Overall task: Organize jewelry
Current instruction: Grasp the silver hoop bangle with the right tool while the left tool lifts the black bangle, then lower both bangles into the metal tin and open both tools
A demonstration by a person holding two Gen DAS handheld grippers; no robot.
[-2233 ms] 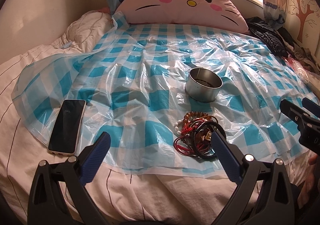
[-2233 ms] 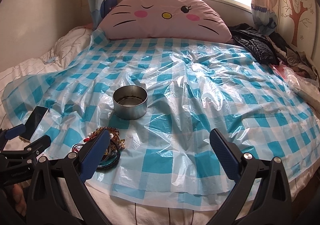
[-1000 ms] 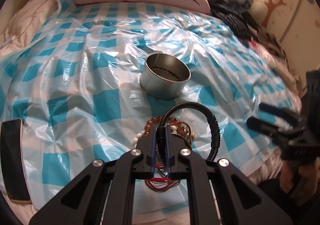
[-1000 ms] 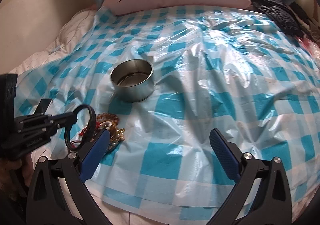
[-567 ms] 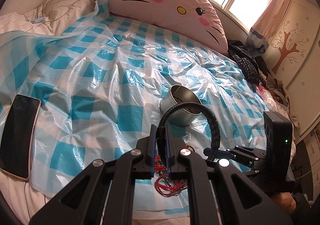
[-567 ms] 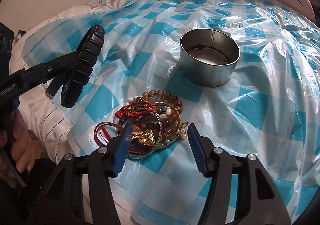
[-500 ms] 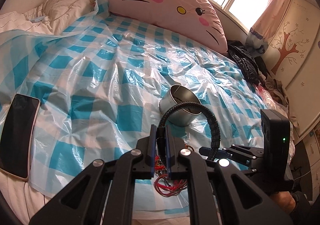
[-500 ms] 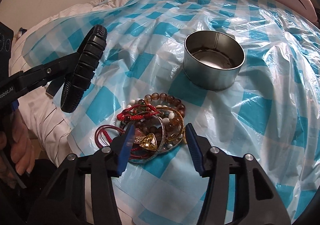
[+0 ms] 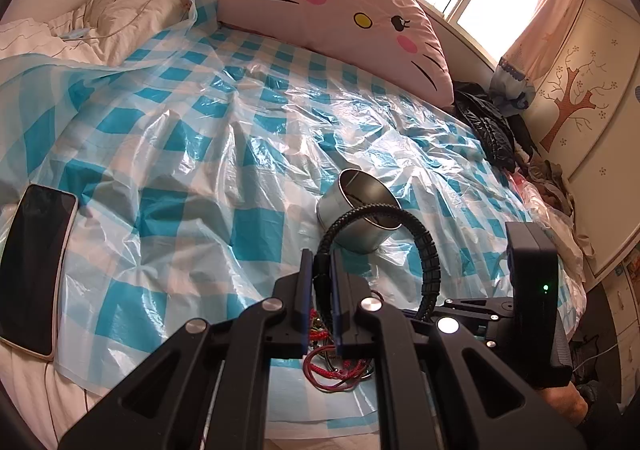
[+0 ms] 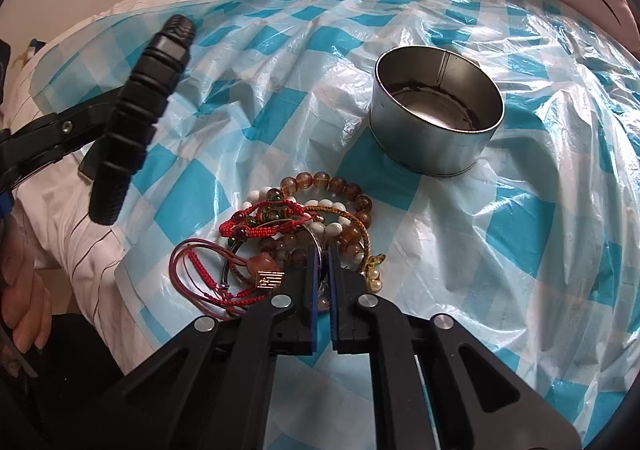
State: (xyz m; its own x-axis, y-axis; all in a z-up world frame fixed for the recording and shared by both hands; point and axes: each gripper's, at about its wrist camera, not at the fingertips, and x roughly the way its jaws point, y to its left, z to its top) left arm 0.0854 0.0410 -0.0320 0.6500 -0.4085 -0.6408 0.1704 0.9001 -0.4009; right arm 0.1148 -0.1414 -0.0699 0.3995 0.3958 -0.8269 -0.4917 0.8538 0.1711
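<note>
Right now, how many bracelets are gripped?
2. The black ribbed bracelet hangs lifted in the left gripper; a thin metal bangle is pinched by the right gripper, within the pile.

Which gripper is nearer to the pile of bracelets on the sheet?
Right. The right gripper is down in the bracelet pile, shut on a thin metal bangle; the left gripper holds a black bracelet above it.

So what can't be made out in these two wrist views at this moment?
- Right wrist view: what the right gripper is pinching in the jewelry pile; its own fingers cover it.
- Left wrist view: most of that pile, behind the left gripper and black bracelet.
- Both views: whether anything lies in the tin; reflections confuse its floor.
</note>
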